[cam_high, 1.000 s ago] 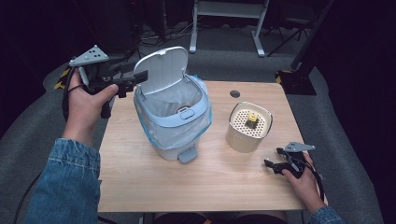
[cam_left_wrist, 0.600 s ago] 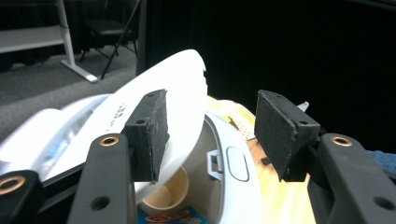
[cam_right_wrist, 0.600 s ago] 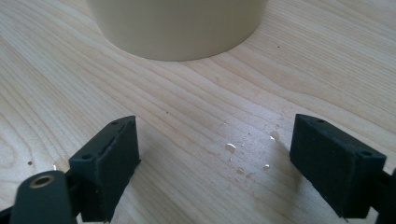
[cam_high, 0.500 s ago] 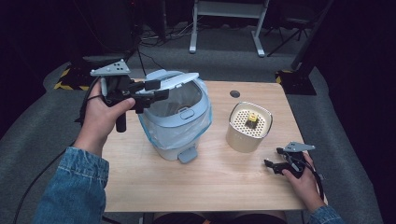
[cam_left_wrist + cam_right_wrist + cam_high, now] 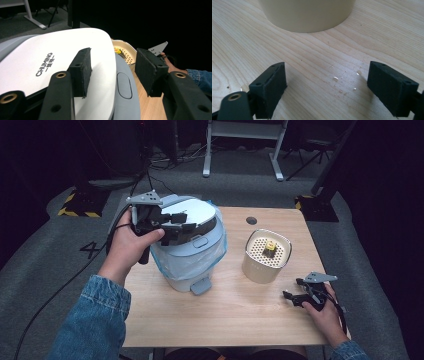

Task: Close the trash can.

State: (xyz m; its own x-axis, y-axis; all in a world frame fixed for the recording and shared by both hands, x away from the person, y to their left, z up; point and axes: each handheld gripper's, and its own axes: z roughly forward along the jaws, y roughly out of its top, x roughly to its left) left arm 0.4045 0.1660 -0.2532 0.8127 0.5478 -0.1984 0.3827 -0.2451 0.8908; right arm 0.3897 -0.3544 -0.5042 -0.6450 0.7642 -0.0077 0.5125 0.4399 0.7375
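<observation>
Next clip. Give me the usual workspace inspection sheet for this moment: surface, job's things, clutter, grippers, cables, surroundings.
Surface: wooden table, a few small droplets near the right gripper.
Job's things: pale blue bin with a liner, its lid down; cream perforated container with a small yellow item on top.
Clutter: nothing seen.
Grippers: left gripper open, over the lid; right gripper open, low over the table near the container.
Cables: a black cable trails from the left gripper to the floor.
Surroundings: dark room, grey carpet, white stand legs behind.
</observation>
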